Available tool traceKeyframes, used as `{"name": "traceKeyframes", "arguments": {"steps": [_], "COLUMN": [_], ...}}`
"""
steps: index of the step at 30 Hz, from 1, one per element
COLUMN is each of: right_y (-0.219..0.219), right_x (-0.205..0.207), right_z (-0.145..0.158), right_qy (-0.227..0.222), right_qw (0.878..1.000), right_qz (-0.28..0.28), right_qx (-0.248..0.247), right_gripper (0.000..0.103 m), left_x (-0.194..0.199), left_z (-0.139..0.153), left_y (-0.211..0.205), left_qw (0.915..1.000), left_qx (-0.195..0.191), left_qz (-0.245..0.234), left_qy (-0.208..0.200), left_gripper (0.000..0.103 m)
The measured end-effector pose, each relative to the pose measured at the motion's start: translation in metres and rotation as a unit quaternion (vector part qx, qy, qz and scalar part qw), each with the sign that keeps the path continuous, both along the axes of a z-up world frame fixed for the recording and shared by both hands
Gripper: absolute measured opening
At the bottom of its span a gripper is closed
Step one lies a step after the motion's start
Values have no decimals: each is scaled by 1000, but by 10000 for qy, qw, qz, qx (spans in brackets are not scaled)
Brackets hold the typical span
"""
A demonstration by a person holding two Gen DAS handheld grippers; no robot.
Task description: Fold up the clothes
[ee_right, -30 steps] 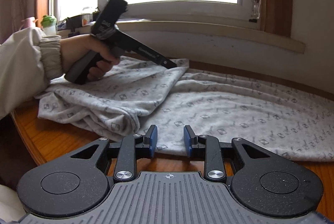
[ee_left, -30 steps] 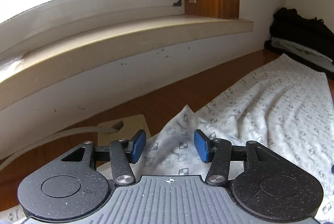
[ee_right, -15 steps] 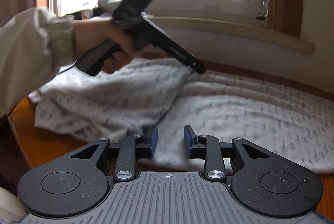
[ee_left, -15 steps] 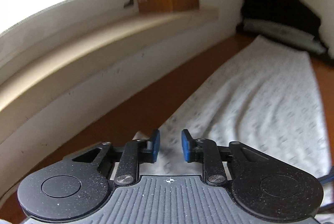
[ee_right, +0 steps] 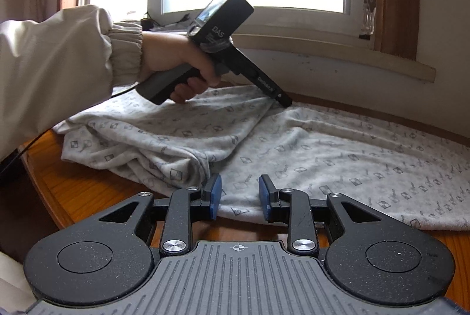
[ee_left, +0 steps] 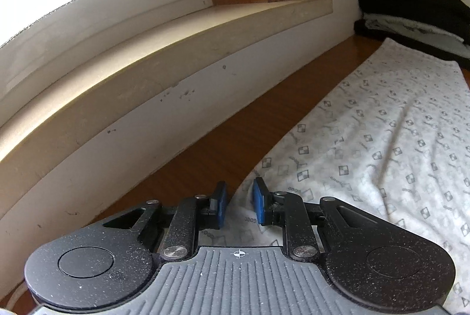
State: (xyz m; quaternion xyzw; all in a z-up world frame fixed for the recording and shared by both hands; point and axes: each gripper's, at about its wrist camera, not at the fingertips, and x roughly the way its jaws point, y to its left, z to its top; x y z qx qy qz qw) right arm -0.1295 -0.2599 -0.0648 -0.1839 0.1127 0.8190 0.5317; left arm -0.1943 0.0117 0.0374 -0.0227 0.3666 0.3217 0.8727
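Observation:
A white cloth with small grey printed squares lies spread on the wooden table. Its left part is folded over into a rumpled flap. A person's hand in a beige sleeve holds my left gripper, whose tip is down at the cloth's far edge, just past the flap's corner. In the left wrist view my left gripper has its jaws narrowly apart, and the cloth edge runs between them. My right gripper is open over the near hem, which lies flat between its fingers.
A stack of dark and grey folded clothes sits at the cloth's far end in the corner. The wall and a deep window sill run close along the table's far side. A thin black cable trails off the table's left edge.
My left gripper's jaws have narrowed. It has moved right along the cloth, from the flap's corner to the far edge. The right gripper's view has hardly shifted.

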Motion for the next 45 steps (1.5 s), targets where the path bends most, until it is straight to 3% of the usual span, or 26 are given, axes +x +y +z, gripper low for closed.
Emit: {"name": "traceKeyframes", "arguments": {"steps": [7, 12, 18, 27, 32, 37, 42, 45], "right_y": [-6, -3, 5, -10, -3, -9, -16, -13], "right_x": [9, 44, 73, 79, 87, 98, 104, 120], "right_z": [1, 11, 7, 4, 8, -1, 3, 12], "right_qy": [187, 247, 59, 100, 74, 231, 229, 463], "right_qw": [9998, 9982, 9953, 9968, 9951, 9939, 9946, 9921], "right_qz": [-63, -538, -931, -776, -981, -1081, -1015, -1163], "right_qx": [-6, -8, -272, -155, -39, -25, 58, 118], "right_gripper": [30, 30, 30, 30, 30, 30, 30, 31], "left_x": [3, 8, 30, 37, 63, 106, 117, 122], "left_z": [4, 17, 5, 8, 23, 13, 4, 4], "left_y": [0, -6, -7, 1, -17, -30, -11, -10], "left_qw": [9998, 9993, 9991, 9997, 9976, 9945, 9968, 9974], "left_qx": [76, -146, -143, -97, -203, -212, -421, -298], "left_qz": [115, -215, -402, -186, -615, -1028, -667, -660], "left_qy": [118, -280, -34, 139, -240, -24, -96, 13], "left_gripper": [27, 27, 27, 28, 29, 29, 30, 30]}}
